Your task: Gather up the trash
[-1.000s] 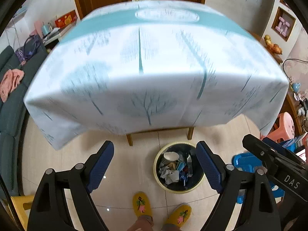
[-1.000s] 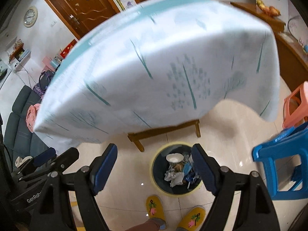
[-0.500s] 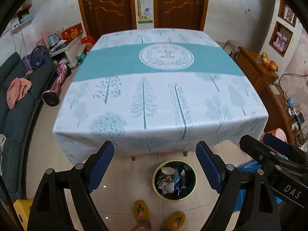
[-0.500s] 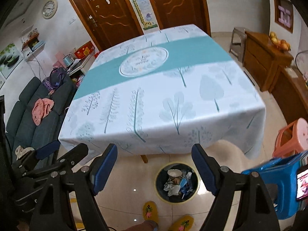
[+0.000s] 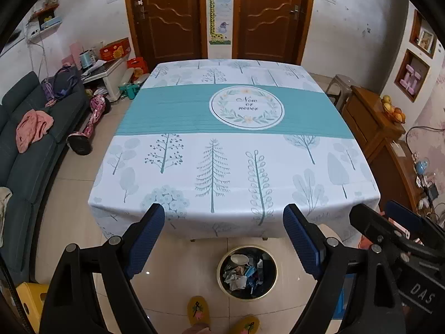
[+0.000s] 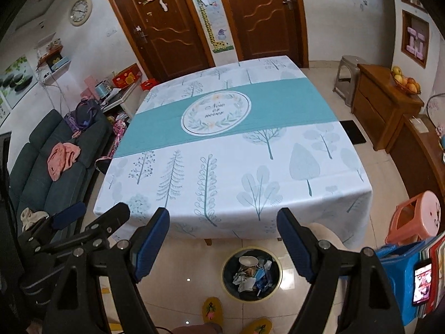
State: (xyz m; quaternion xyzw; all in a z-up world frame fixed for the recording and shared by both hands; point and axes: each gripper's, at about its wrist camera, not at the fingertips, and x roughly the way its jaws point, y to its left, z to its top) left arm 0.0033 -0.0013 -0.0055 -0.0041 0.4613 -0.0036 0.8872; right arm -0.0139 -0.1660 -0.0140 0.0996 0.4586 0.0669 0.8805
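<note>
Gaping wide, left gripper, right gripper, both empty

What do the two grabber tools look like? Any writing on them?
Both are black plastic frames with bolts and two ribbed dark-blue pads. The left tool and right tool match. From the left wrist view, white letters "DAS" show on the right tool's body. The person wears yellow slippers.

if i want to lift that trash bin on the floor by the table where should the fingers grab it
Grip the yellow rim of the trash bin from straight above, one finger inside the wall and one outside. It stands upright with its round mouth open upward, and the rim is the only thin edge showing. The near side, toward the slippers, looks best: the table overhangs just beyond the far side, and the trash is piled mid-bin.
</note>
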